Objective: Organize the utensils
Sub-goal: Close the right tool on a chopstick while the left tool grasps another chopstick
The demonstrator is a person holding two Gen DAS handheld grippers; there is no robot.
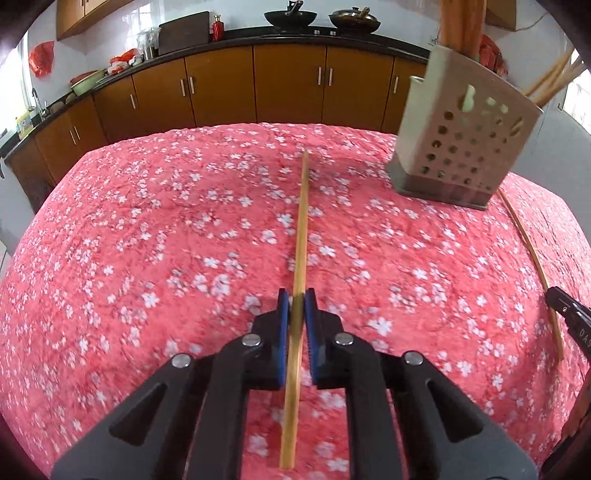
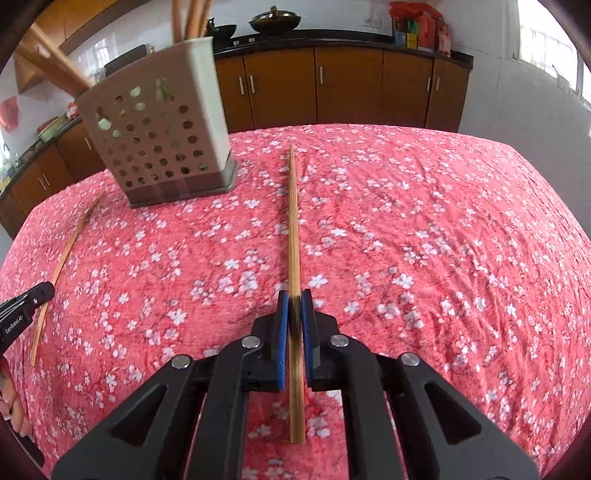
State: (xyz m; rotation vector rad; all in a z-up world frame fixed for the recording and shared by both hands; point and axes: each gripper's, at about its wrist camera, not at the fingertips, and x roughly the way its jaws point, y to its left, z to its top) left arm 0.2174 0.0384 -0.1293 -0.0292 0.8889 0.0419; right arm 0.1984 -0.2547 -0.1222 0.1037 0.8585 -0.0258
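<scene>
Left wrist view shows the table, covered in a pink flowered cloth, taking up most of the frame, its far edge curving in front of a run of brown cabinets under a dark counter. Broad bare cloth lies open to the left and ahead of the left gripper. A beige perforated utensil holder stands upright at the far right of the table, with wooden handles rising out of its top; what else it holds cannot be made out. From the right wrist view the same holder stands far left, and the cloth to the right is open up to the table's edge. The left gripper is clenched on a chopstick that points away along the fingers. The right gripper is likewise clamped on a second chopstick, which in the left view lies just beside the holder's base
</scene>
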